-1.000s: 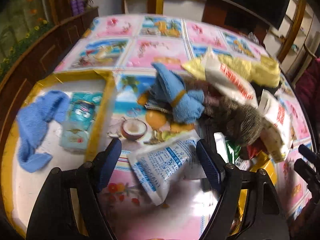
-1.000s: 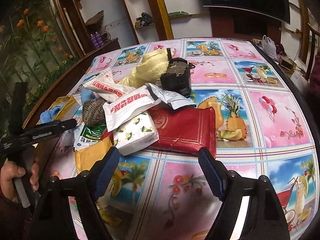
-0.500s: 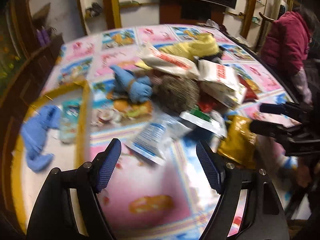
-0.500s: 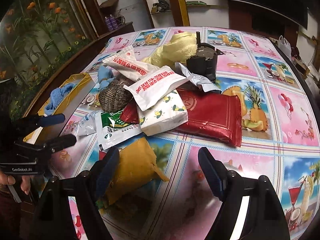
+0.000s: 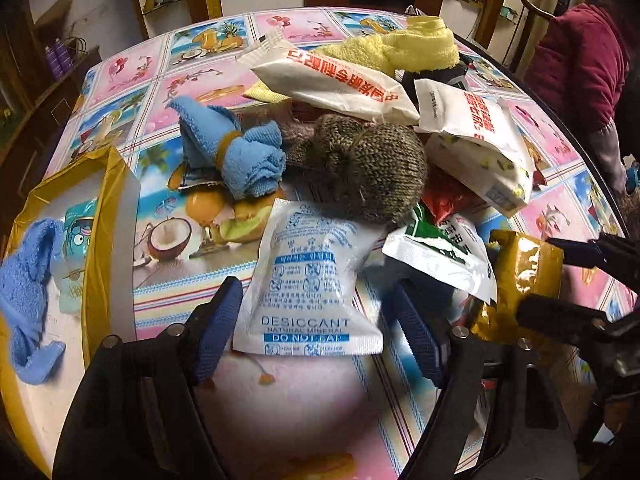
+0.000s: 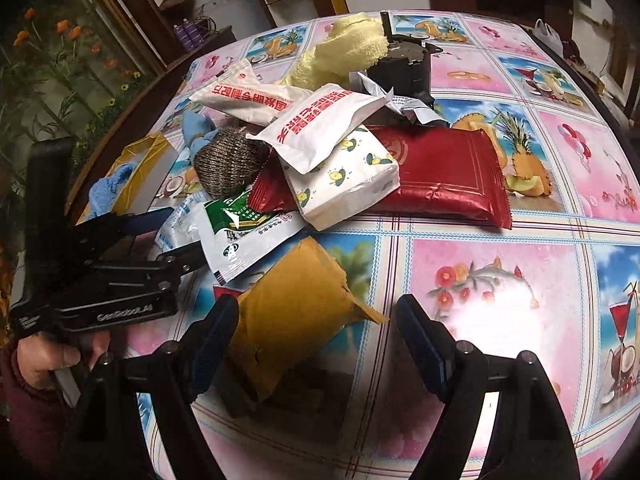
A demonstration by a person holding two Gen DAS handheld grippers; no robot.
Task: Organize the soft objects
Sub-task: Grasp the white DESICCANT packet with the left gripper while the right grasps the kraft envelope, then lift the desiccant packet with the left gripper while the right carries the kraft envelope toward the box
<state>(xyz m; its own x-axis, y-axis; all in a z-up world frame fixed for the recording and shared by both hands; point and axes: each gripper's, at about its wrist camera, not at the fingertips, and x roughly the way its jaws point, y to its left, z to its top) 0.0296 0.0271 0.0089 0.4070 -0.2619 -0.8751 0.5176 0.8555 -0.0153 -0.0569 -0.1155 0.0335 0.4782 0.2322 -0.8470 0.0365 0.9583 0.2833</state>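
A white desiccant pouch [image 5: 308,292] with blue print lies flat on the tablecloth between the fingers of my left gripper [image 5: 318,332]. The jaws are closing, and a gap still shows between pads and pouch. My right gripper [image 6: 320,340] stands open over a mustard-yellow packet [image 6: 296,312], which lies by its left finger. Behind them sits a heap: a blue cloth bundle [image 5: 236,152], a brown knit piece [image 5: 372,164], a yellow towel [image 5: 400,48], white packets with red writing [image 5: 332,84] and a red packet [image 6: 432,172].
A gold-rimmed box [image 5: 112,208] at the left holds a blue towel [image 5: 24,292] and a teal pack. A black device [image 6: 404,64] stands at the back of the heap. A person in a maroon jacket [image 5: 580,52] is by the table's right edge.
My left gripper has swung back and come down over the desiccant pouch, with its jaws narrower. My right gripper has moved in over the mustard packet, now between its fingers.
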